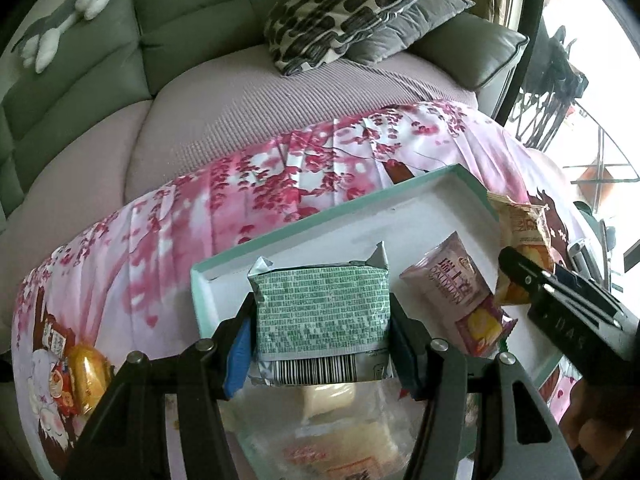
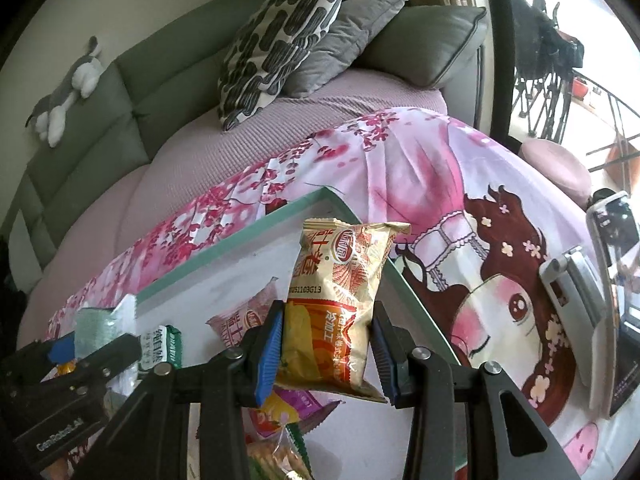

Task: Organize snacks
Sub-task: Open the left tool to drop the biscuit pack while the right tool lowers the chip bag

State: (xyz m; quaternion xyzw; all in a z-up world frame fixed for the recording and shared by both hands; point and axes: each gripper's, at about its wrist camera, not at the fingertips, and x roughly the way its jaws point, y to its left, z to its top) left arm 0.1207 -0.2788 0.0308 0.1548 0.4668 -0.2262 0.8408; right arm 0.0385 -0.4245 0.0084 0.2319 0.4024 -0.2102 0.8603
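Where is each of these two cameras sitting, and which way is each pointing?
Left wrist: rides on the left gripper, looking forward between its jaws, which clamp a green snack packet above the white tray; the right gripper shows at the right edge.
Right wrist: rides on the right gripper, jaws clamping a gold snack bag; the left gripper shows lower left.
Shared: tray, pink snack packet, floral cloth, green sofa, patterned cushion.

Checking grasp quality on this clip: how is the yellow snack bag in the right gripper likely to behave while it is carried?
The yellow snack bag looks puffy and probably light, so it should lift easily. The right gripper pinches only its lower half, and the top leans, so it may flop or swing. Its glossy film could slip between the pads.
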